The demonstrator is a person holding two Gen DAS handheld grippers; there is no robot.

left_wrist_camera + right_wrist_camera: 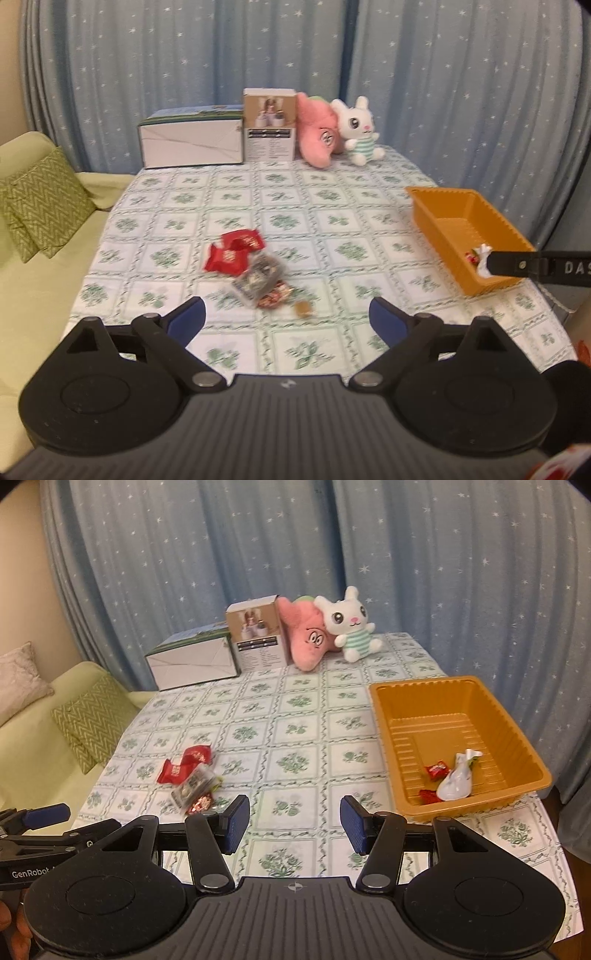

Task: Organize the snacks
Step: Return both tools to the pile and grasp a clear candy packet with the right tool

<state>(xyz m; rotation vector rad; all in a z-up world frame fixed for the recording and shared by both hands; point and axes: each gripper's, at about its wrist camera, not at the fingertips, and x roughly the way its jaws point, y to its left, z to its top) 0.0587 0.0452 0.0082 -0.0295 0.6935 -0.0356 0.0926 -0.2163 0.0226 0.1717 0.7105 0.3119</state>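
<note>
Where the left wrist view looks along its own fingers, the left gripper (286,314) stands spread wide with nothing between its blue pads, above a green-patterned white tablecloth (325,225). Ahead lies a loose heap of snacks: two red foil packets (234,251), one clear plastic packet (260,278), one small red wrapped sweet (273,297) and one tan wrapped candy (303,308) just beside it. At the right edge sits one orange ribbed plastic tray (447,214).

In the right wrist view, the right gripper (294,823) is partly spread and empty, near the tray's (461,686) front corner. Inside the tray lie two red wrapped sweets (436,770) and one white twisted pouch (458,781). At the table's far end stand two cardboard boxes (256,638) and two plush toys (351,622)
</note>
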